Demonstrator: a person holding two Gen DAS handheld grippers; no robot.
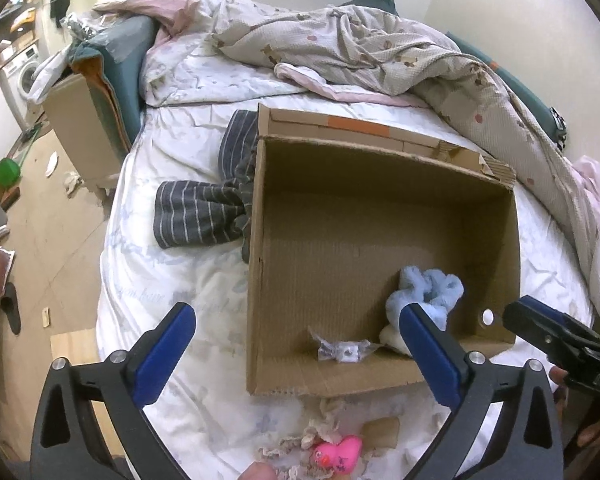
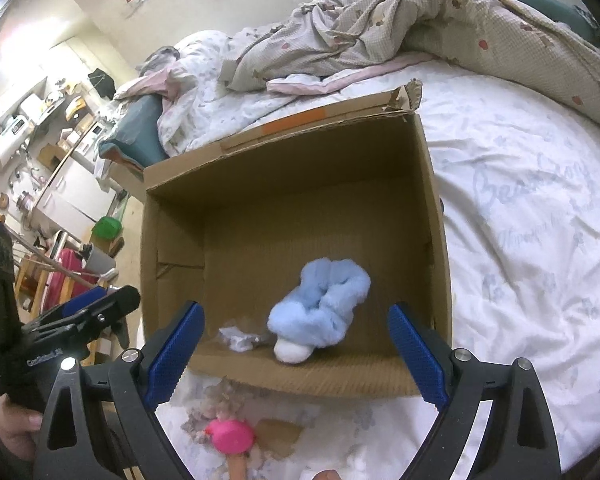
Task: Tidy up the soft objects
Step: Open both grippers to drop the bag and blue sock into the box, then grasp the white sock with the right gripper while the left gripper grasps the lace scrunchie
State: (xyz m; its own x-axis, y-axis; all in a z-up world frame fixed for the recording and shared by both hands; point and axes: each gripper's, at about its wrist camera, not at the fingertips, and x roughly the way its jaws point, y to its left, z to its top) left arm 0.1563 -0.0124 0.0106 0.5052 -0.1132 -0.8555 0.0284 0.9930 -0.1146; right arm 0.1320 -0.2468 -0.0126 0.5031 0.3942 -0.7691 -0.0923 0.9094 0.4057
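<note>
Bed (image 1: 172, 280) with white sheet carries an open cardboard box (image 2: 436, 216). Blue fluffy soft item (image 2: 320, 304) lies on the box floor near the front wall, next to a small crumpled plastic wrapper (image 2: 240, 336). Left tool (image 1: 296, 352) and right tool (image 2: 296, 356) both spread wide, nothing gripped (pink doll (image 1: 336, 456) lies on the sheet just outside the box).

A cardboard box (image 1: 380, 240) sits on the bed (image 2: 520, 220), with a heap of quilts (image 1: 360, 52) behind it. In the box, a plush toy (image 2: 320, 308) lies near the front wall, a small plastic packet (image 1: 342, 350) just to its left. A striped garment (image 1: 200, 216) lies left of the box, partly under it. A doll (image 1: 336, 454) lies on the bed before the box.
</note>
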